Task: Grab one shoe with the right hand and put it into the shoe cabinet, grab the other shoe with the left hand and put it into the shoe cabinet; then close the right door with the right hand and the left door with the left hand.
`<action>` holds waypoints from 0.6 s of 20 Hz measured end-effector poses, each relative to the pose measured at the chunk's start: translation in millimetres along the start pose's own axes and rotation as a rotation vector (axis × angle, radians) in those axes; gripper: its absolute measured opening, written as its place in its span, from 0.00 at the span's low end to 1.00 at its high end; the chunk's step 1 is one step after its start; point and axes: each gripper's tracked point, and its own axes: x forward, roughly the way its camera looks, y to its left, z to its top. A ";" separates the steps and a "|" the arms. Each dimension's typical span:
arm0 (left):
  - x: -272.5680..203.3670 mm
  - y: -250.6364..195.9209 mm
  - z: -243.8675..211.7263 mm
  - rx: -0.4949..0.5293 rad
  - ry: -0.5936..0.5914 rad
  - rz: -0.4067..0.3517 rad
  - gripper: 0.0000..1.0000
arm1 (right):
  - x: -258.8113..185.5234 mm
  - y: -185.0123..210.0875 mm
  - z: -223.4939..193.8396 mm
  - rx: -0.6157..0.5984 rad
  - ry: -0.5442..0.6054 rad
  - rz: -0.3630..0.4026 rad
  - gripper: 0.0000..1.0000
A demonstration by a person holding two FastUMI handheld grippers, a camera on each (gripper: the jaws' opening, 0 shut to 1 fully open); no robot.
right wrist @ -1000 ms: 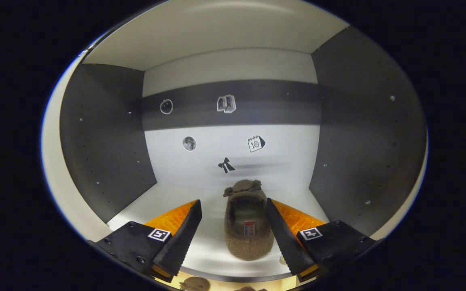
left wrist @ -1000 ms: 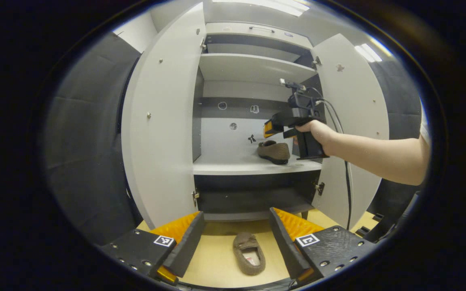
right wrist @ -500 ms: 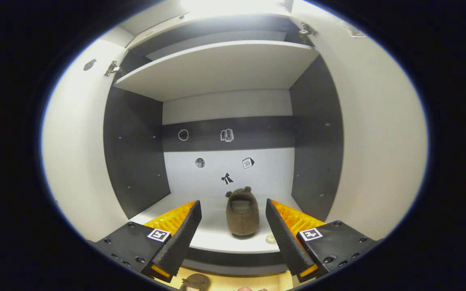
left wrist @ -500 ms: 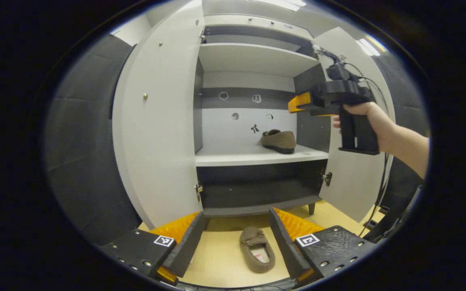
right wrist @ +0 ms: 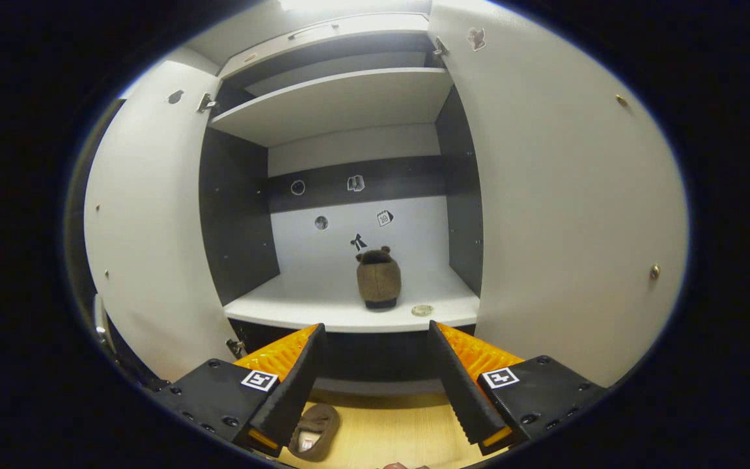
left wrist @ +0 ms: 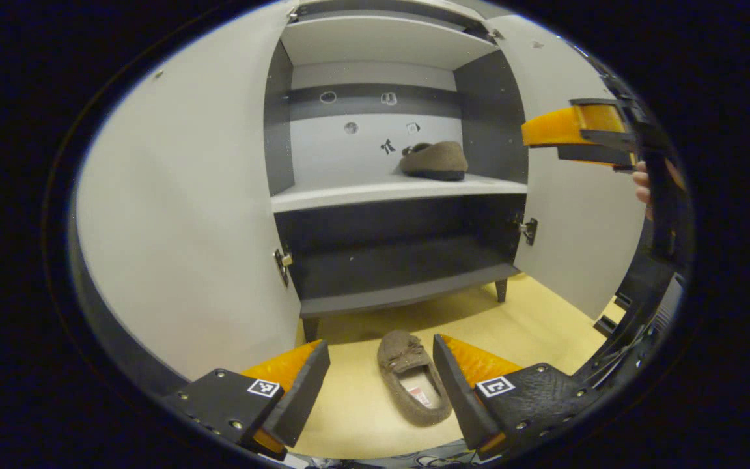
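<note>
The shoe cabinet (right wrist: 349,104) stands with both doors wide open. One brown shoe (right wrist: 378,283) sits on its middle shelf (right wrist: 297,312), toward the right. The other shoe (left wrist: 413,378) lies on the floor (left wrist: 531,326) near the cabinet, between the left tongs (left wrist: 380,381), which are open and empty. The right tongs (right wrist: 376,384) are open too, holding nothing.
</note>
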 end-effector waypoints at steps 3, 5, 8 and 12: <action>23.8 -1.6 -27.2 -0.006 0.094 -0.010 0.93 | -21.9 -4.6 -16.5 -0.005 0.025 -0.018 0.98; 40.1 -2.6 -45.1 -0.015 0.160 -0.026 0.93 | -39.5 -7.0 -28.3 0.012 0.039 -0.024 0.98; 63.5 0.4 -73.9 -0.004 0.248 -0.032 0.93 | -65.4 -18.9 -48.6 0.011 0.070 -0.054 0.98; 82.1 2.4 -107.7 0.004 0.360 -0.047 0.93 | -104.1 -39.0 -69.8 0.020 0.116 -0.092 0.98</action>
